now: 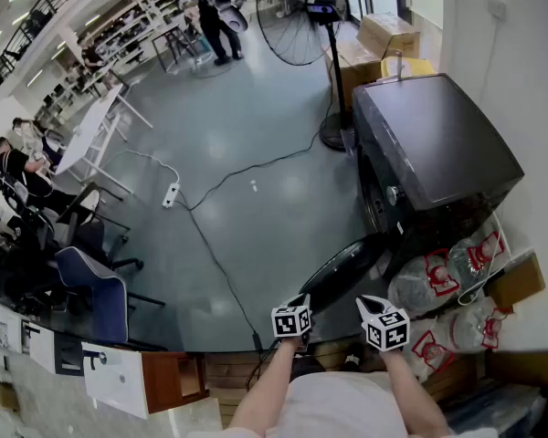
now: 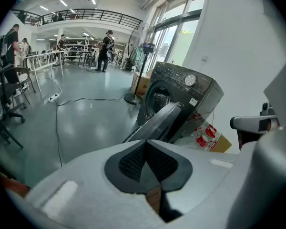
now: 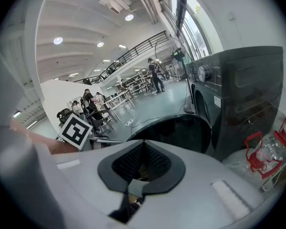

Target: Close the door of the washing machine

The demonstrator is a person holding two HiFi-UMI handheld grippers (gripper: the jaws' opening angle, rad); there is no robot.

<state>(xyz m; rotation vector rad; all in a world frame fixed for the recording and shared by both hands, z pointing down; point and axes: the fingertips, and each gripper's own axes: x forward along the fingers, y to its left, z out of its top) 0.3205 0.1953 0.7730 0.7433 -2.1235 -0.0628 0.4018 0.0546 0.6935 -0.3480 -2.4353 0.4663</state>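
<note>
Dark-grey washing machine (image 1: 438,144): stood on the floor against the white wall, ahead and to the right of the person, with clear plastic bags (image 1: 443,276) heaped at its near side.
Door (image 1: 342,272): hung wide open, swung out from the drum opening towards the person, between the machine's front and the two tools.
Left tool (image 1: 301,301): jaws pressed together with nothing between them, pointed down towards the door's near edge; it was close, but contact could not be told.
Right tool (image 1: 365,304): jaws likewise together and empty, just beside the left one, aimed at the door's round dark glass.
Done so far: nothing, by my reading; the door stood as far from its opening as it seemed able to go.
Left to do: all of it, I judged: set a closed tool tip against the door's outer face, swing it round to the drum opening, and press until it latched.
Possible snag: the bags lay just beside the door; whether they cleared its path was hard to tell.
</note>
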